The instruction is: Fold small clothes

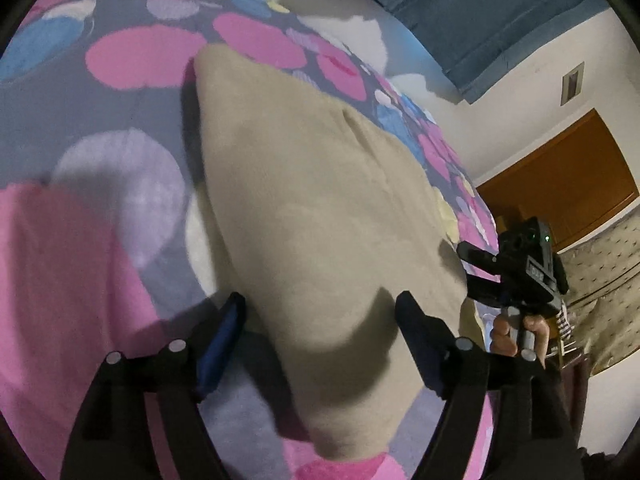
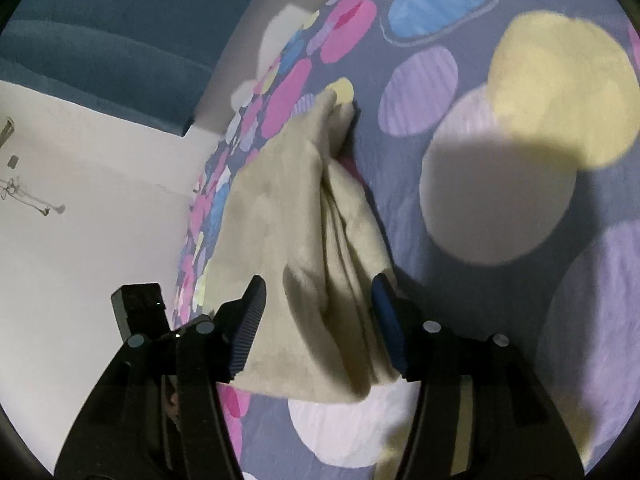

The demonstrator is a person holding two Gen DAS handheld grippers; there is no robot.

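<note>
A beige soft garment [image 1: 312,208] lies on a grey bedspread with coloured circles [image 1: 120,120]. My left gripper [image 1: 320,316] is open, its two fingers wide apart over the garment's near end. In the right wrist view the same garment [image 2: 288,208] lies folded lengthwise with bunched layers along its right side. My right gripper [image 2: 318,304] is open, its fingers either side of the garment's near edge. The right gripper also shows in the left wrist view [image 1: 516,276], held in a hand at the garment's far side.
The bedspread [image 2: 500,120] fills the right wrist view. A pink cloth [image 1: 52,280] lies to the left of the garment. A blue headboard [image 1: 480,12], a white wall [image 2: 80,200] and a brown door [image 1: 560,184] lie beyond the bed's edge.
</note>
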